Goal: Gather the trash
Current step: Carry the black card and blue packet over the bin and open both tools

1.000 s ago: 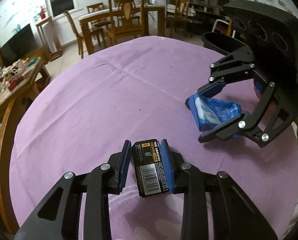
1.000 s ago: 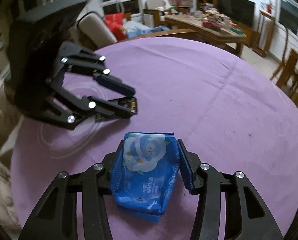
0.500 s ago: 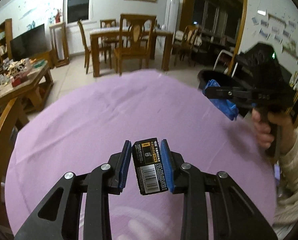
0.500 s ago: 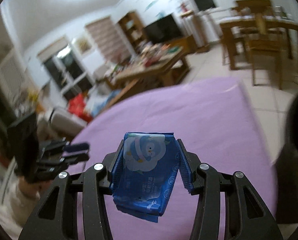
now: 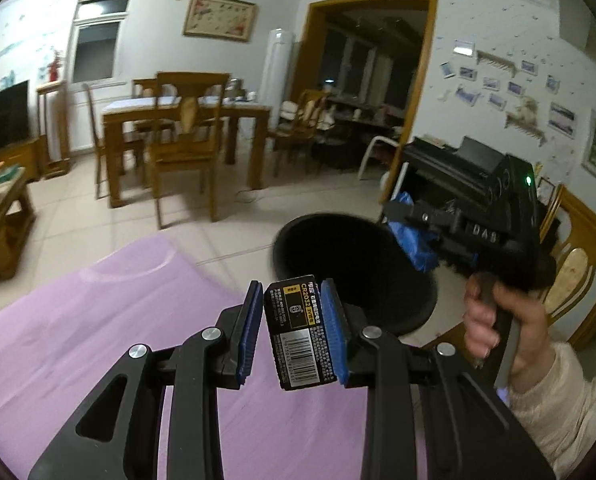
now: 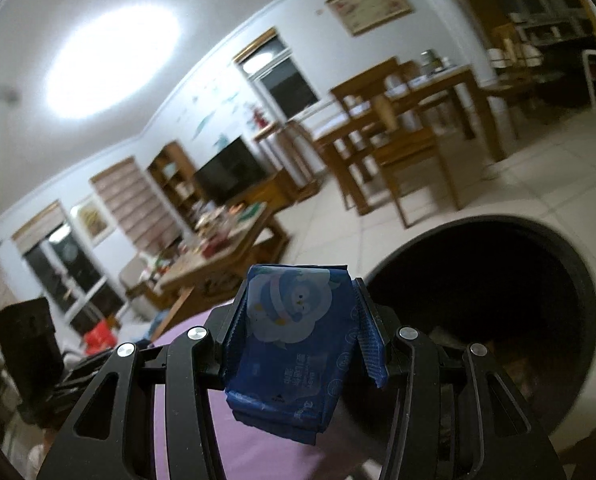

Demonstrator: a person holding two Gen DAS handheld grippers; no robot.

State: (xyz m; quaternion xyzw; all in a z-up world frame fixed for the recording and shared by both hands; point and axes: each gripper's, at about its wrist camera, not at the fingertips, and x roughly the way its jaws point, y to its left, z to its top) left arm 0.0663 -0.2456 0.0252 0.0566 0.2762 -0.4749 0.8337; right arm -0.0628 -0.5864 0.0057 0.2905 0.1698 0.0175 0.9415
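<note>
My left gripper [image 5: 292,300] is shut on a black battery pack [image 5: 299,330] and holds it above the far edge of the purple table [image 5: 98,320], just short of the black trash bin [image 5: 337,256]. My right gripper [image 6: 299,292] is shut on a blue wet-wipe packet [image 6: 294,344] and holds it in the air beside the bin's open mouth [image 6: 497,280]. In the left wrist view the right gripper [image 5: 393,210] holds the blue packet [image 5: 411,244] over the bin's far right rim. The left gripper's body [image 6: 26,344] shows at the left of the right wrist view.
The bin stands on the tiled floor beyond the table edge. A wooden dining table with chairs [image 5: 178,128] stands further back. A wooden chair [image 5: 577,264] is close on the right. A low cluttered coffee table [image 6: 222,240] and a TV are to the left.
Both grippers have lifted their items off the table and carried them toward the black bin. The right gripper has reached the bin's rim. The left gripper has reached the table's far edge.
</note>
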